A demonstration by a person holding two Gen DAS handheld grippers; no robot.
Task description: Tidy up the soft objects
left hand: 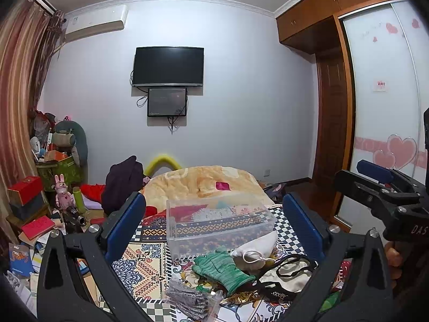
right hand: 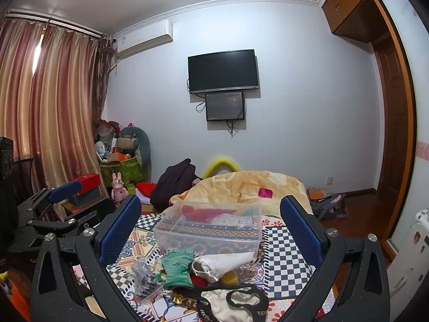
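A clear plastic box (left hand: 214, 222) (right hand: 211, 224) stands on the patterned bedspread (left hand: 144, 263) (right hand: 284, 244). In front of it lies a heap of soft things: a green knit glove (left hand: 222, 268) (right hand: 177, 268), a white drawstring pouch (left hand: 254, 252) (right hand: 222, 264), a grey knit piece in a clear bag (left hand: 187, 297) (right hand: 144, 273) and a cream bag with black straps (left hand: 289, 273) (right hand: 230, 303). My left gripper (left hand: 214, 214) is open and empty above the heap. My right gripper (right hand: 211, 214) is open and empty too, and shows at the right in the left wrist view (left hand: 375, 177).
A yellow blanket (left hand: 203, 185) (right hand: 241, 187) and dark clothes (left hand: 123, 182) (right hand: 174, 182) lie behind the box. Cluttered boxes and toys (left hand: 53, 187) (right hand: 118, 166) stand at the left by the curtain. A wardrobe (left hand: 375, 107) stands at the right.
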